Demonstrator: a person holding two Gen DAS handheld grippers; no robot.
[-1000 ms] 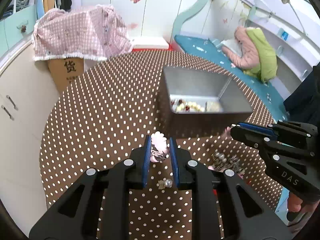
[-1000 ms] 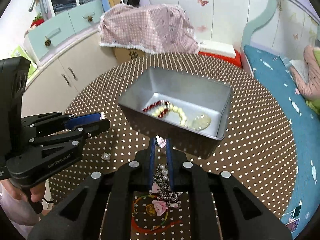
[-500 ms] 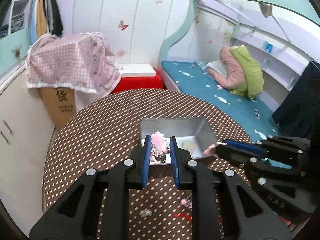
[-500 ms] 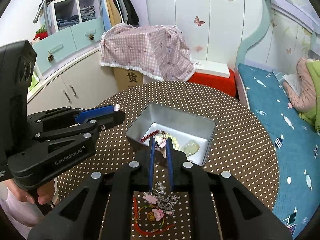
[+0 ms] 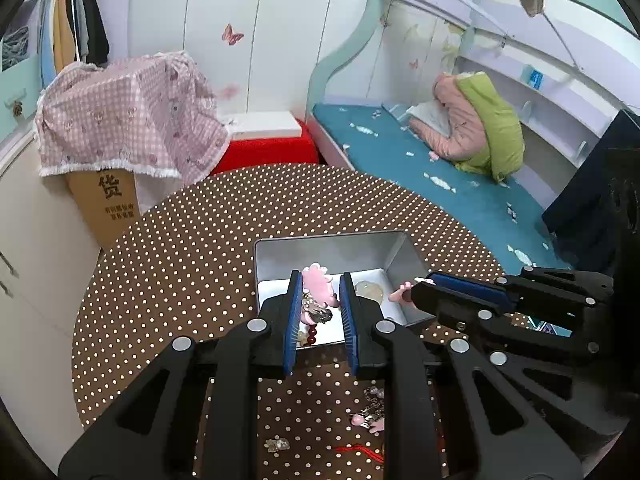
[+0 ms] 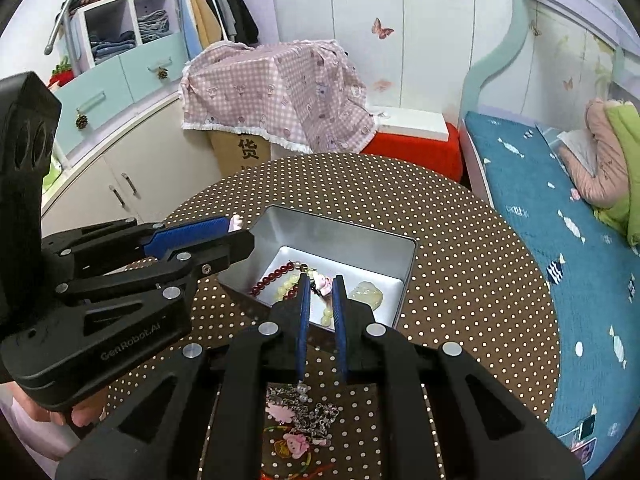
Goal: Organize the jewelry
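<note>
Leftmost, the left gripper (image 5: 320, 292) hangs over the near-left part of the metal tin (image 5: 404, 264), its blue pads clamped on a pink hair clip (image 5: 316, 284) with a dark metal charm below it. Seen from the right wrist, that gripper (image 6: 236, 226) reaches in from the left, a bit of pink showing at its tip above the tin's left rim. Inside the tin (image 6: 336, 236) lie a red bead bracelet (image 6: 272, 278), a pale yellow bead bracelet (image 6: 286, 290) and a pale jade pendant (image 6: 366, 294). Further right, the right gripper (image 6: 320, 284) pinches a small pink charm (image 6: 323, 283) over the tin's floor, with a silver chain (image 6: 308, 412) on the dotted brown table (image 6: 460, 260) below its body, among a heap of pink trinkets (image 6: 294, 442) near the front edge.
</note>
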